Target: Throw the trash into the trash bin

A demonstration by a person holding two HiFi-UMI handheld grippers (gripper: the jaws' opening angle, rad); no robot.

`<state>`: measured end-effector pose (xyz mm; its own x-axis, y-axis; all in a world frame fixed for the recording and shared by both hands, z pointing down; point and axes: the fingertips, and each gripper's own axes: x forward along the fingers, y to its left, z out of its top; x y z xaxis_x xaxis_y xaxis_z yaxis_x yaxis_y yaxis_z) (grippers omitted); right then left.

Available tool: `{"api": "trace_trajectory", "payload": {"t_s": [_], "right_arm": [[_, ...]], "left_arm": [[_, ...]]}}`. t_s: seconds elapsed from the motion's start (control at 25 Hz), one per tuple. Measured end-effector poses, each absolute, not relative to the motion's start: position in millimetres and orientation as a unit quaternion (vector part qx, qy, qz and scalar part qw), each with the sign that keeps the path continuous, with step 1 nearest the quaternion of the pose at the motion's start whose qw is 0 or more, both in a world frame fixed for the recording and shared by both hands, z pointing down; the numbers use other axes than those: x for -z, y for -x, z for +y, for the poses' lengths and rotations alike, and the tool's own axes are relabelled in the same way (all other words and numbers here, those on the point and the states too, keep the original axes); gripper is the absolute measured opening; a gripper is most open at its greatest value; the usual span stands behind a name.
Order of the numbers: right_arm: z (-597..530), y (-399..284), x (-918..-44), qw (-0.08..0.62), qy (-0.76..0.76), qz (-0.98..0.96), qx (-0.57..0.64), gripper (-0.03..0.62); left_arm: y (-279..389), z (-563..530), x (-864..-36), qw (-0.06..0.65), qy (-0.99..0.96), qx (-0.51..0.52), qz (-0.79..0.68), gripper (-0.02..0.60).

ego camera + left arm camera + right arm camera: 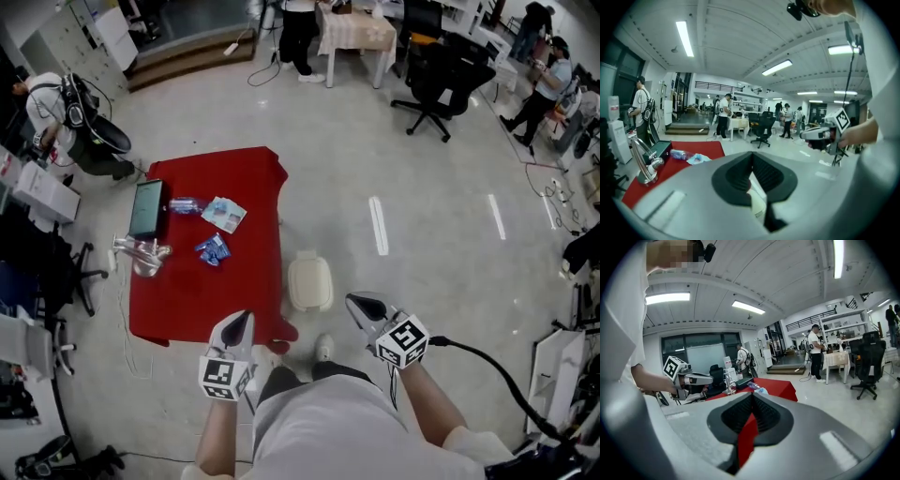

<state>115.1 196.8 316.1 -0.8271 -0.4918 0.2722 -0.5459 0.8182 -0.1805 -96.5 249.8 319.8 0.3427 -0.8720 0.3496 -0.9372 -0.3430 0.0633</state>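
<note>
You stand on a grey floor [422, 187] at the near end of a red table [197, 291]. A cream bin [309, 281] sits on the floor just beside the table's right edge, close to its near corner, and it shows between your two tools. Your left gripper [241, 323] is held at the table's near right corner, pointing away from you. Its jaws are pressed together with nothing between them. Your right gripper [358, 303] is held over bare floor, just to the right of the bin and nearer to you than it. Its jaws meet at the tips too, and they carry nothing.

All the trash lies on the table's far half, well apart from the bin and from both grippers. A dark case [147, 207] lies by the left edge, with a clear glass piece [141, 253] nearer you. A bottle [184, 204] lies on its side just beside the case. A pale packet [225, 215] lies to its right. A blue wrapper [214, 248] lies below the packet.
</note>
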Motion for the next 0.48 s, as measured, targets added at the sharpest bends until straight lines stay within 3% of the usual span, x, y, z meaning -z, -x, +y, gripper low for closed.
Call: {"api": "trace_trajectory", "payload": {"t_s": [0.48], "right_arm": [[193, -96, -381, 0.132, -0.309, -0.927, -0.166, 0.002]], "left_arm": [[121, 233, -383, 0.137, -0.807, -0.168, -0.55, 0.005]]}}
